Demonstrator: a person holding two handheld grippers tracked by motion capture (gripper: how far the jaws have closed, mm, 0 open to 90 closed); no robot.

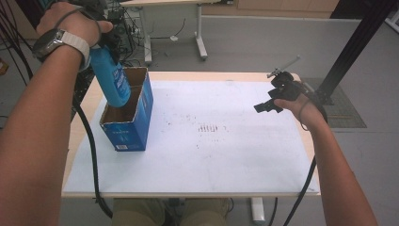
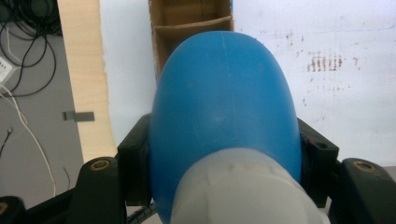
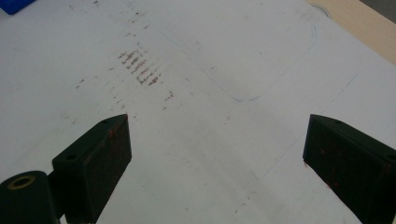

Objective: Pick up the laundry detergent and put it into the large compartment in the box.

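Left gripper clamps a blue bottle over a box; right gripper hangs wide open above the sheet.

At the left, the left gripper (image 2: 224,154) has its jaws closed tight on the shoulders of the bottle (image 1: 112,77), one pad pressed to each side, just below the pale cap (image 2: 243,191). The bottle hangs base-down and tilted, its lower end dipping into the open top of the box (image 1: 134,129), which stands at the left edge of the white sheet (image 1: 211,155) and is split by a cardboard divider (image 2: 194,25). A patch of brown smudges (image 1: 209,128) marks the middle of the sheet. At the right, the right gripper (image 3: 217,149) hovers with its jaws spread far apart, nothing between them, bare sheet below.
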